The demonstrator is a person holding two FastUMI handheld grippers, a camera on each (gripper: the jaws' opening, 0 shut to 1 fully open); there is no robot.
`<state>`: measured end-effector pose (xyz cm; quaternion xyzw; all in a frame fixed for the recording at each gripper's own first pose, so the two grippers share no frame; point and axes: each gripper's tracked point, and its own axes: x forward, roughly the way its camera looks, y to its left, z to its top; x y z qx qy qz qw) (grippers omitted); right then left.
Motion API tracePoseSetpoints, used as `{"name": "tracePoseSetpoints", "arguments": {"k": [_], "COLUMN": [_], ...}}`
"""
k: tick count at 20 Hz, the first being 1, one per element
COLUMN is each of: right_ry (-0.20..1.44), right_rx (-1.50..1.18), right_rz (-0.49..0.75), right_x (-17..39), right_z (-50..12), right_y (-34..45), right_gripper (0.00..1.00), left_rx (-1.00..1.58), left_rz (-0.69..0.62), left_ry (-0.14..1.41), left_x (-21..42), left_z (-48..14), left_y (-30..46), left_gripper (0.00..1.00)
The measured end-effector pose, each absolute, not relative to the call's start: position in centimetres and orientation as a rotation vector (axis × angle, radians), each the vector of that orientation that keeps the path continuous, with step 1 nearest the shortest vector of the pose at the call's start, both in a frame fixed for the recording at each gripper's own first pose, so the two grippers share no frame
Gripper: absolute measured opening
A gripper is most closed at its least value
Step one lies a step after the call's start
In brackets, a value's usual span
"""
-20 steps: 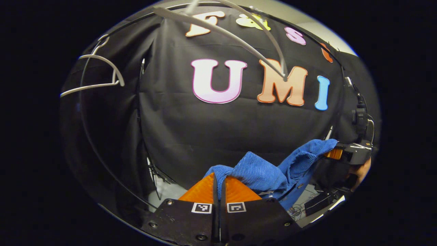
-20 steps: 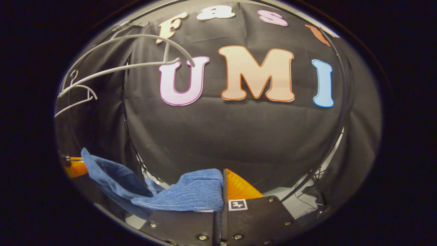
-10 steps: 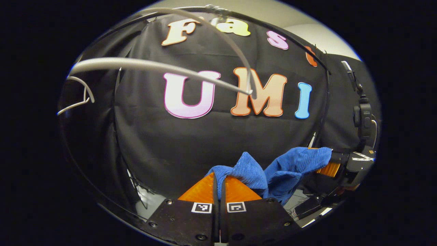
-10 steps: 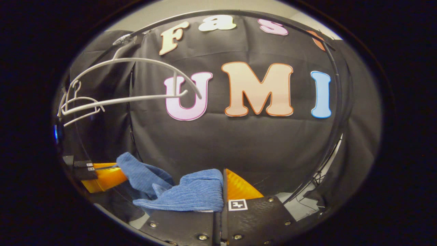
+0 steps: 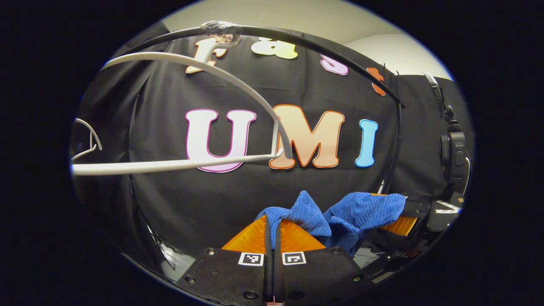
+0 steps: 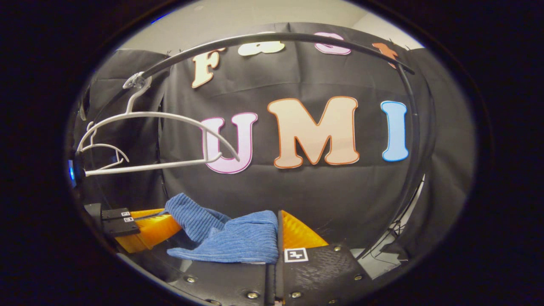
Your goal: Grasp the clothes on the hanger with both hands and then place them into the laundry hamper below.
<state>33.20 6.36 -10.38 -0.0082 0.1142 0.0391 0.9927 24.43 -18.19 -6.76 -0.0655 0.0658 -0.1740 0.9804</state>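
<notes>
- Left gripper (image 5: 272, 231): its two orange fingers (image 5: 250, 238) stand closed to a thin slit at the bottom of the left gripper view, with a fold of the blue cloth (image 5: 340, 216) pinched between them near the tips.
- Right gripper (image 6: 278, 238): at the bottom of the right gripper view its right orange finger (image 6: 297, 236) is bare, while its left finger lies hidden under the cloth (image 6: 238, 240); the jaws are closed on that cloth, which enters the narrow gap between them.
- Cloth: a ribbed blue garment, bunched and sagging between the two grippers, clear of the hanger. In the left gripper view it runs rightward from the near fingers to the right gripper (image 5: 399, 221), which grips its far end at the right edge.
- In the right gripper view the cloth runs leftward to the left gripper (image 6: 144, 227), whose orange fingers hold the other end low at the left.
- Hanger (image 5: 199, 114): white, bare, hooked on the rail (image 5: 306, 40) above the cloth; in the right gripper view it hangs at upper left (image 6: 161, 140).
- Second hanger (image 6: 102, 153): white, smaller in view, farther left along the rail (image 6: 263, 40).
- Rail: a black bar arching across the top of both views, bending down at the right.
- Hamper: whether it lies below cannot be told from these views.
</notes>
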Motion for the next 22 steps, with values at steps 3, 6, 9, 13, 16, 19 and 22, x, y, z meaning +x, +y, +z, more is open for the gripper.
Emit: {"name": "tracePoseSetpoints", "arguments": {"k": [3,6,9,13,16,19,22], "right_ry": [0.220,0.232,0.262,0.334,0.399,0.464,0.516], "right_rx": [-0.015,-0.001,0.006,-0.007,-0.007,-0.016,-0.023], "right_rz": [0.085,0.088,0.092,0.117,0.104,0.080,0.069], "right_x": [33.8,34.3,35.0,35.6,35.9,36.2,36.5], "right_z": [-10.2,-11.0,-12.6,-16.4,-20.0,-23.8,-27.1], "right_y": [5.9,5.6,5.9,7.0,7.2,6.8,6.5], "right_gripper": [0.06,0.07,0.07,0.07,0.07,0.07,0.07], "left_rx": [-0.127,-0.145,-0.142,-0.141,-0.136,-0.147,-0.148], "left_rz": [-0.340,-0.311,-0.289,-0.263,-0.220,-0.191,-0.180], "left_ry": [0.122,0.140,0.159,0.214,0.267,0.341,0.399], "left_x": [24.6,25.2,25.8,26.6,27.6,28.3,27.9], "left_z": [-6.6,-7.4,-9.0,-12.4,-15.1,-18.4,-21.4], "left_y": [-18.5,-18.2,-17.7,-16.9,-16.6,-16.6,-15.8], "left_gripper": [0.02,0.02,0.02,0.02,0.02,0.02,0.02]}}
